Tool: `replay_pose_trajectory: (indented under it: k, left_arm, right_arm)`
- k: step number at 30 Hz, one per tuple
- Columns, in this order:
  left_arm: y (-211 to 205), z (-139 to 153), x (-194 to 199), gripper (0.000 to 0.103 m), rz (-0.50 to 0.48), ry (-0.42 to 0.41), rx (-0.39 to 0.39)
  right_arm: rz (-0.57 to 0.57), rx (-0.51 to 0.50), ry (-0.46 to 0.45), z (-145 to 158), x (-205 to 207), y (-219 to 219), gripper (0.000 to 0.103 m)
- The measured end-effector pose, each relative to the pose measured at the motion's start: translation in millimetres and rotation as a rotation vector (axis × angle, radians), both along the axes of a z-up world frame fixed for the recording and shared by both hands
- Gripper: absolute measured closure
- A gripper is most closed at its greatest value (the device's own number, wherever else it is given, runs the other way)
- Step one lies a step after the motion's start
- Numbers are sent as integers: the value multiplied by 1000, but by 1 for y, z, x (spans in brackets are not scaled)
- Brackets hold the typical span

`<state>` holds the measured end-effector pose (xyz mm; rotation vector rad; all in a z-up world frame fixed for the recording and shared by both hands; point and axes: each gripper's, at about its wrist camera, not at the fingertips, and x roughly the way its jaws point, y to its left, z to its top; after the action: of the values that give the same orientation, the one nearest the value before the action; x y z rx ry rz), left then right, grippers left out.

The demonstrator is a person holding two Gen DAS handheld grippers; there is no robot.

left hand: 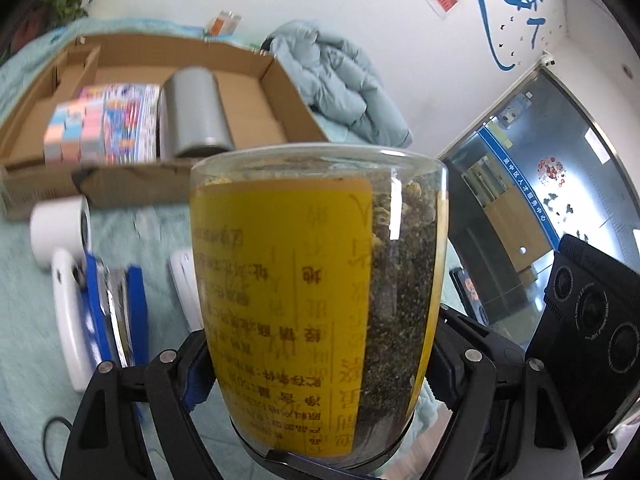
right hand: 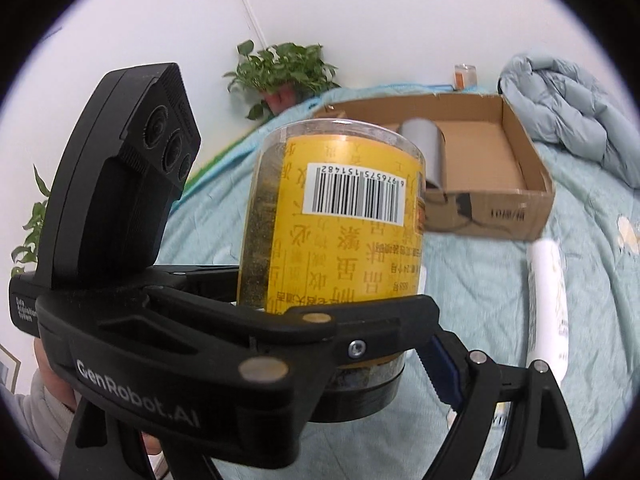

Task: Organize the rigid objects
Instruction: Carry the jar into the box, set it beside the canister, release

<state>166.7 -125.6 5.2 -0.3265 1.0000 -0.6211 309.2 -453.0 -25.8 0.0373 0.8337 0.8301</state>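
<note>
Both grippers, left (left hand: 320,372) and right (right hand: 360,352), were clamped on the clear yellow-labelled jar (left hand: 316,280), held above the bedspread just short of the cardboard box (left hand: 276,80). Transport step, probably. The next move called for carrying it over the near wall into the bare space beside the grey cylinder (left hand: 198,112).

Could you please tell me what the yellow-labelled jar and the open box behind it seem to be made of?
Yellow-labelled jar: clear glossy plastic or glass; contents show through and highlights glint on its wall. Open box: matte brown corrugated cardboard, judging by its folded flaps and raw edges.
</note>
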Motion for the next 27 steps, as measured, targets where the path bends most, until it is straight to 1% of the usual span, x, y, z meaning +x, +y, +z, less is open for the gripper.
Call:
replay_pose_trajectory:
  k: [2, 5, 7, 9, 14, 18, 22, 25, 27]
  left_arm:
    - [1, 11, 3, 20, 0, -26, 8]
    - [4, 21, 11, 20, 4, -38, 2]
    - [3, 31, 14, 20, 0, -57, 13]
    - [0, 37, 19, 20, -6, -75, 25]
    - [-12, 49, 41, 21, -15, -95, 46]
    - [-26, 59, 70, 21, -29, -103, 59]
    - [-37, 68, 103, 21, -46, -98, 62]
    - [-43, 66, 137, 21, -50, -62, 41]
    - [-47, 60, 159, 21, -53, -33, 45]
  right_arm:
    - [1, 9, -15, 6, 3, 1, 17]
    - [2, 13, -35, 13, 10, 3, 17]
    - [2, 18, -48, 18, 15, 4, 17]
    - [-1, 27, -59, 23, 16, 4, 17]
    - [-7, 47, -66, 31, 35, 2, 17]
    - [-16, 55, -67, 41, 52, -1, 17]
    - [-21, 42, -67, 51, 83, 0, 17]
    - [-18, 31, -55, 52, 109, 3, 17]
    - [-18, 24, -35, 48, 123, 6, 17]
